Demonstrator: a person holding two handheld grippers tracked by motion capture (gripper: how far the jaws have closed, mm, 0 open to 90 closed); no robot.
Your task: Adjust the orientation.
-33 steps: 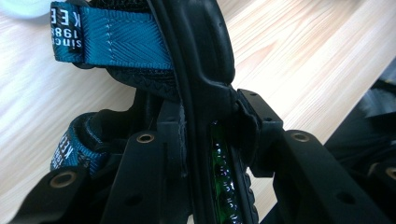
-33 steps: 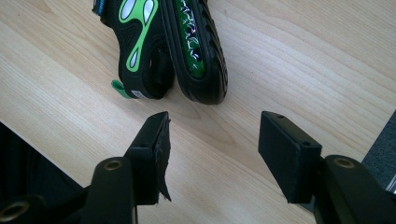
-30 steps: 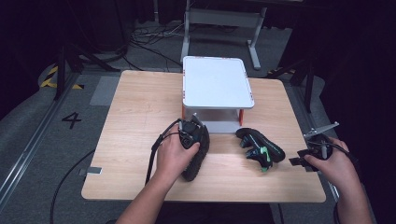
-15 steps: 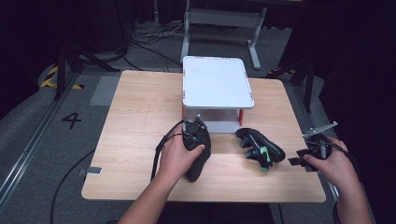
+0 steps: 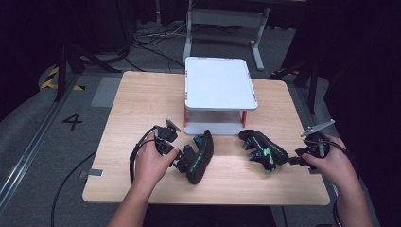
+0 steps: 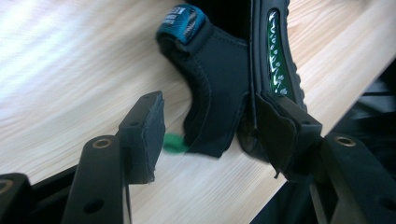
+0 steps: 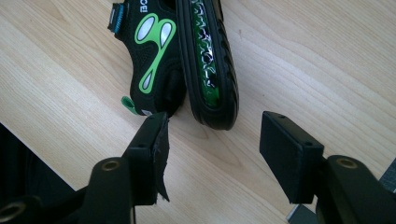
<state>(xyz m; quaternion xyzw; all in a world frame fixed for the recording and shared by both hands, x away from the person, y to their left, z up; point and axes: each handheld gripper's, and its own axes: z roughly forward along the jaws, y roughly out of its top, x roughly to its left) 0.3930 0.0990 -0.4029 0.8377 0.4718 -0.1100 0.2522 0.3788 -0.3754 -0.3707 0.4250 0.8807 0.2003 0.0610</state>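
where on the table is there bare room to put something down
The wooden table is bare along its whole left side, beside the white two-tier stand. The stand's top is also bare. A narrower strip lies right of the stand. The front middle is crowded: two black shoes between the left tool and right tool.

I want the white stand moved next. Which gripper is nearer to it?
Left. The left gripper sits at the shoe just in front of the white stand; the right gripper is off by the table's right edge.

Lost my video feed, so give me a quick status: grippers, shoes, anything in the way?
Left gripper open, jaws astride left shoe's heel. Right gripper open, just short of right shoe. Both shoes on their sides. White stand behind, nothing blocking.
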